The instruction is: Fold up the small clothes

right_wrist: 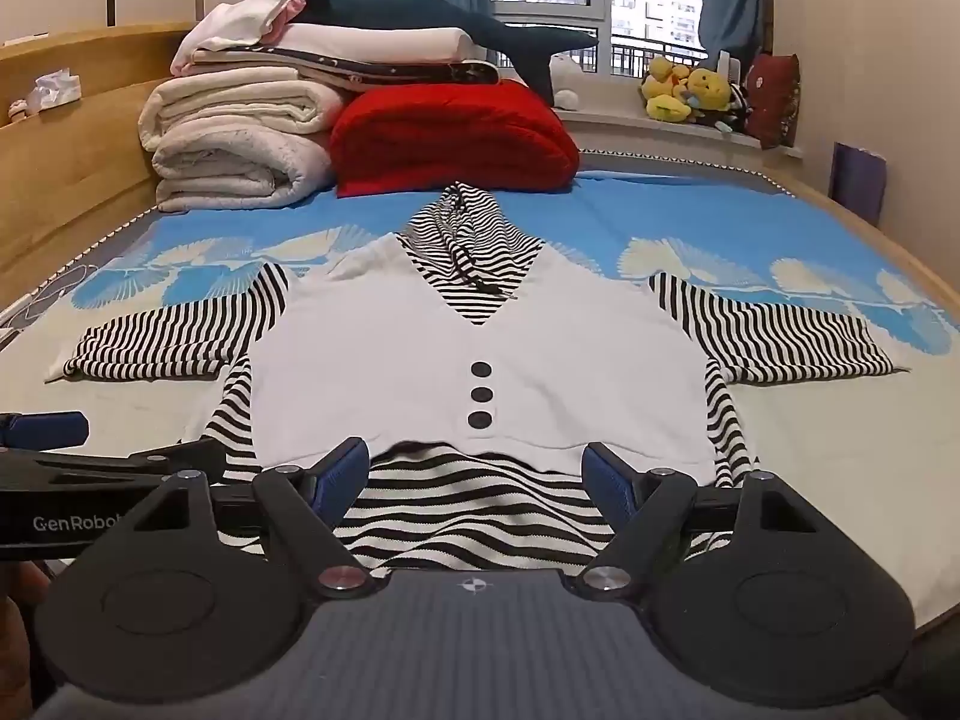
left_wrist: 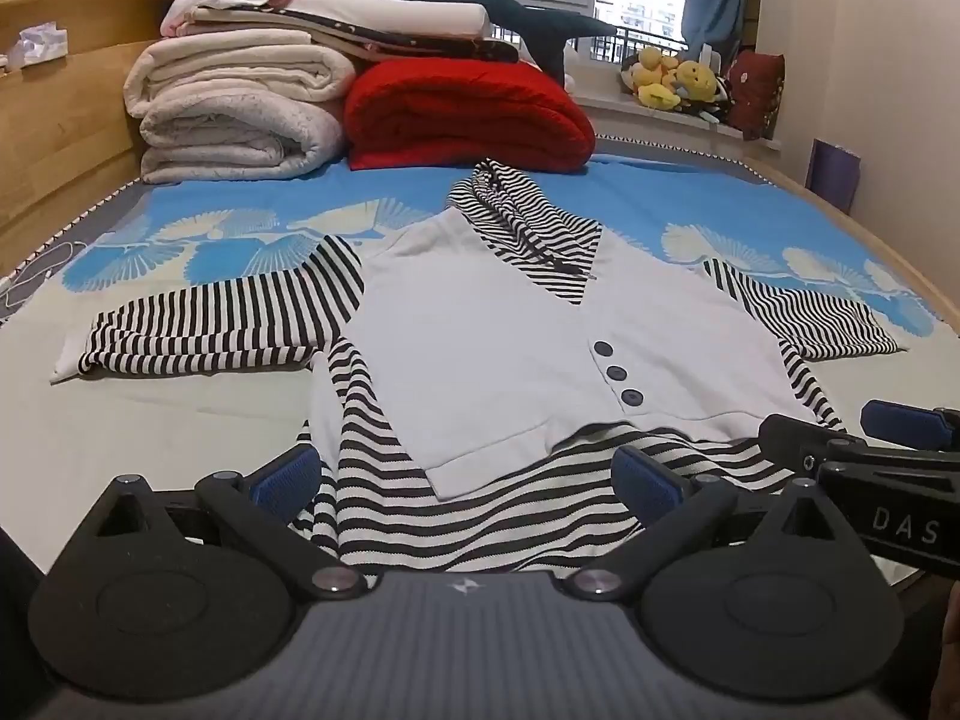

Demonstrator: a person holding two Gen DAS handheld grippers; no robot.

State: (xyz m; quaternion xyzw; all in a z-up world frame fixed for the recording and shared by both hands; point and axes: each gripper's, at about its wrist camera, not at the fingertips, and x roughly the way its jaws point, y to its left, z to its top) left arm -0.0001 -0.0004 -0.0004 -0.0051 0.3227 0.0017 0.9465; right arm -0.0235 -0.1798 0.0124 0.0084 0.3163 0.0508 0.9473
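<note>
Both grippers, left gripper (left_wrist: 465, 471) and right gripper (right_wrist: 477, 474), are hovering with jaws apart over the near hem of the hooded top (right_wrist: 480, 354), which is lying flat on the bed (right_wrist: 840, 432). Each should probably be closing on one hem corner, pinching both layers.

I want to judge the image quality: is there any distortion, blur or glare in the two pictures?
Left wrist view: fisheye bends the wooden bed frame, corners go dark, the black-and-white striped hooded top is sharp. Right wrist view: same bending, the bright window slightly washed out, no strong glare.
</note>
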